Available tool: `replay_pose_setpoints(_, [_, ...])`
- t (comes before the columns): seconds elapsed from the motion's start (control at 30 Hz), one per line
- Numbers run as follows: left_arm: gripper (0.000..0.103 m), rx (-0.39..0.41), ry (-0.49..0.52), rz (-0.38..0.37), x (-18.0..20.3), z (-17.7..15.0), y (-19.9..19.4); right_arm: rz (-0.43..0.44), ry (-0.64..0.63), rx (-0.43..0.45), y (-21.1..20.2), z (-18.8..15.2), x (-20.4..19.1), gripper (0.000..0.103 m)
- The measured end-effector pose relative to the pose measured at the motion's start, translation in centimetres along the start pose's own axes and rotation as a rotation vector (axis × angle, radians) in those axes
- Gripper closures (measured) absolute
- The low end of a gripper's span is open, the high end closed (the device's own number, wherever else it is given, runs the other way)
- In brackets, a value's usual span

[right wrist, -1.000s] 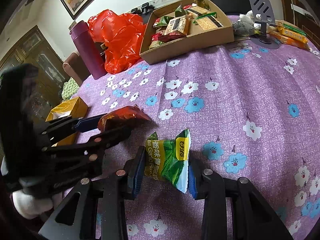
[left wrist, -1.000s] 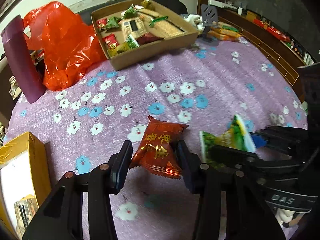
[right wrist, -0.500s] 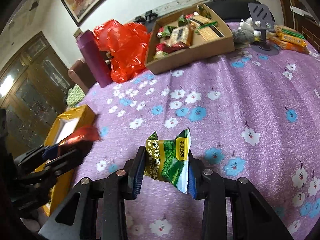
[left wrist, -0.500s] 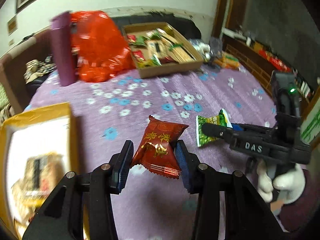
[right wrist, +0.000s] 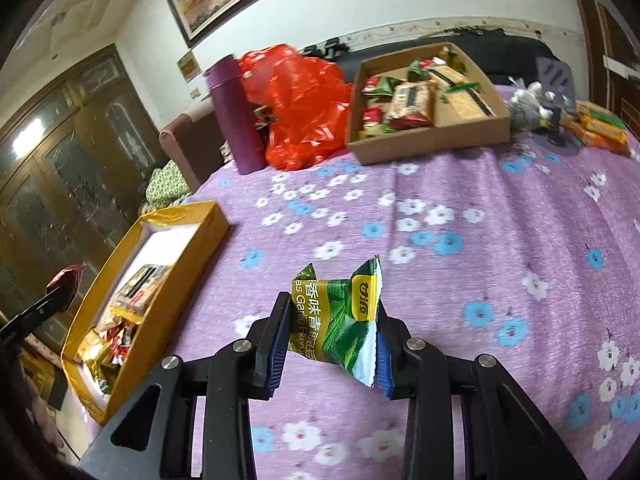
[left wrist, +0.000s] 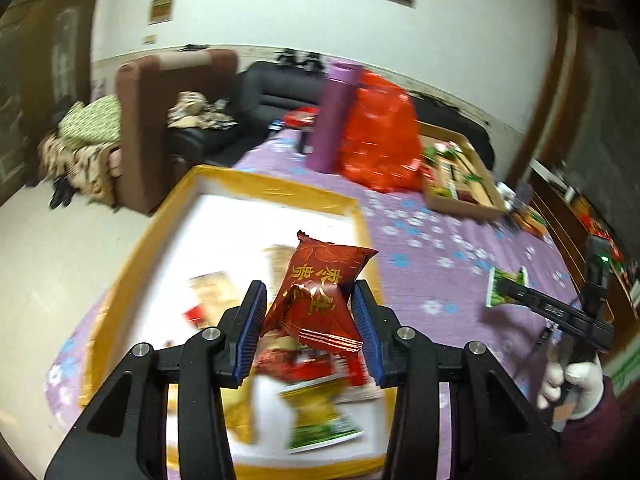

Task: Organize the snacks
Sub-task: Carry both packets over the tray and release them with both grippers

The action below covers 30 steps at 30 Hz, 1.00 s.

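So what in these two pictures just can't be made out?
- Left wrist view: snacks inside the yellow box are smeared by motion blur, and the claw holding the red packet covers part of them.
- Right wrist view: the box's near wall hides much of its contents.
- Cardboard tray: labels too small to read.

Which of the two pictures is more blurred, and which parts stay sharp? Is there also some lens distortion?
Left wrist view: heavy motion blur over the yellow box and the room, while the red snack packet and the left gripper stay sharp. Right wrist view: mostly crisp, the print on the green snack packet is readable. Both views: fisheye bending, with dark corners.
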<state>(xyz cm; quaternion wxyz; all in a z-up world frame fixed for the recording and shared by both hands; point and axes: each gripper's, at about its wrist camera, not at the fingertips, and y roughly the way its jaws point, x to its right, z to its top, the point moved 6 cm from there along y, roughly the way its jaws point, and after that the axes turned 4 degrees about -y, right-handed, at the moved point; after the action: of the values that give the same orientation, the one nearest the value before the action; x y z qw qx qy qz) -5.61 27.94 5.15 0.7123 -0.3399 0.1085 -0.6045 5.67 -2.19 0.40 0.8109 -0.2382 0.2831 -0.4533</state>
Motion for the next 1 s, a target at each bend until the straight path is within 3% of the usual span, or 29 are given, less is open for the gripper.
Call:
replay_pose_setpoints(0.2, [0.061,-0.009,-0.065,0.008,-4.0,-0.4,0.4,0.094,-0.024,-0.058,0.6,0.9,-5.5,0.066])
replay_pose_setpoints(0.47, [0.061,-0.05,-0.072,0.017,-6.2,0.1,2.4,0.248,-0.077,-0.191,3.9,2.0,-15.2,0.067])
replay_pose_setpoints(0.73, [0.058,-0.088,-0.099,0.005,-8.0,0.1,4.2,0.256,-0.184,-0.27,9.2,1.9,-23.0,0.067])
replay_pose_setpoints(1.0, [0.045,-0.095,-0.134,-0.043,-8.6,-0.4,3.4,0.246,-0.212,-0.222,12.2,3.5,-26.2,0.061])
